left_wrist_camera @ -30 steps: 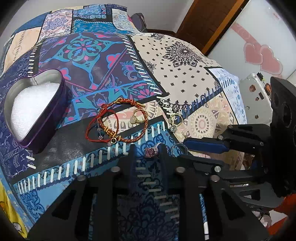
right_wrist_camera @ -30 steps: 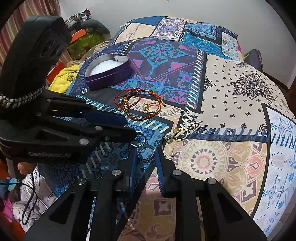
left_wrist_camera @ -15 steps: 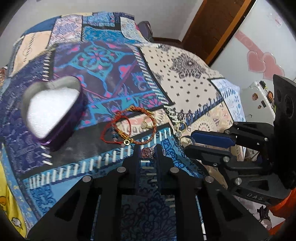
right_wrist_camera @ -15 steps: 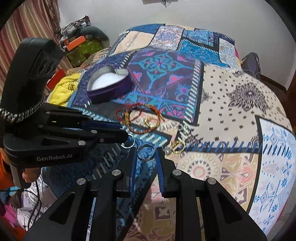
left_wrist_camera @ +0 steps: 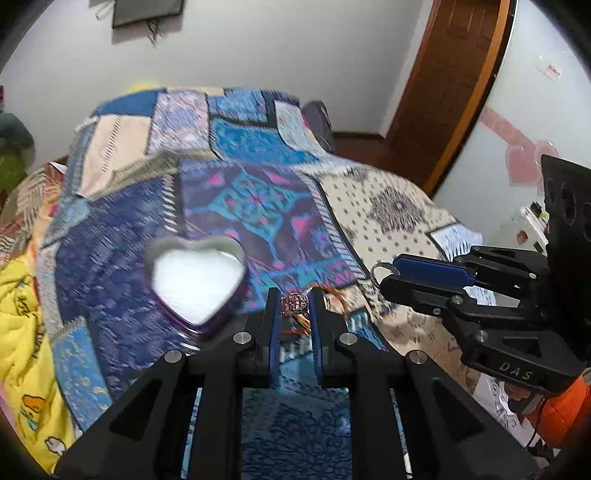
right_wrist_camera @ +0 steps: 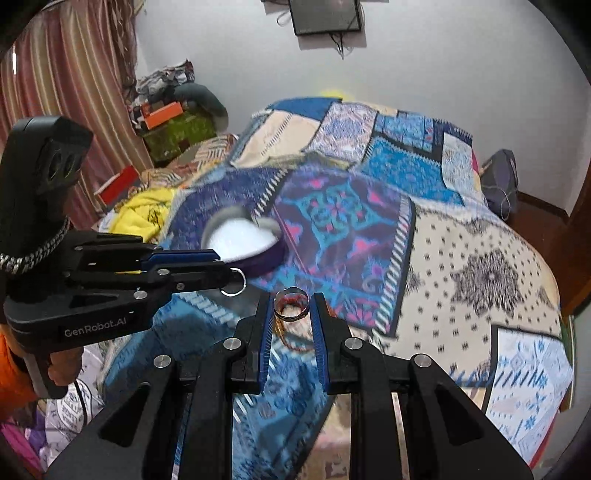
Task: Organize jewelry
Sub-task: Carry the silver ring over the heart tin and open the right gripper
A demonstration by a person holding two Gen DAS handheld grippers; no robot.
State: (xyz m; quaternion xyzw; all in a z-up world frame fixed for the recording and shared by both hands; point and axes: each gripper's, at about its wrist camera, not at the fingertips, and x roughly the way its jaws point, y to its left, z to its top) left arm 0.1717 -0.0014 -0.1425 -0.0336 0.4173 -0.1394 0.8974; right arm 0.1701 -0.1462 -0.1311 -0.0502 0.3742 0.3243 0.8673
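Both claws now aloft — left claw (left_wrist_camera: 293,301) pinching pink ring (left_wrist_camera: 295,303).

A patchwork bedspread (right_wrist_camera: 461,258) covers the bed. Left of the bed lies a yellow blanket (left_wrist_camera: 22,314). Behind it, a striped curtain (right_wrist_camera: 74,74) hangs beside a heap of clutter (right_wrist_camera: 173,114). A dark frame (right_wrist_camera: 325,14) hangs on the wall above; a wooden door (left_wrist_camera: 450,85) stands to the right.
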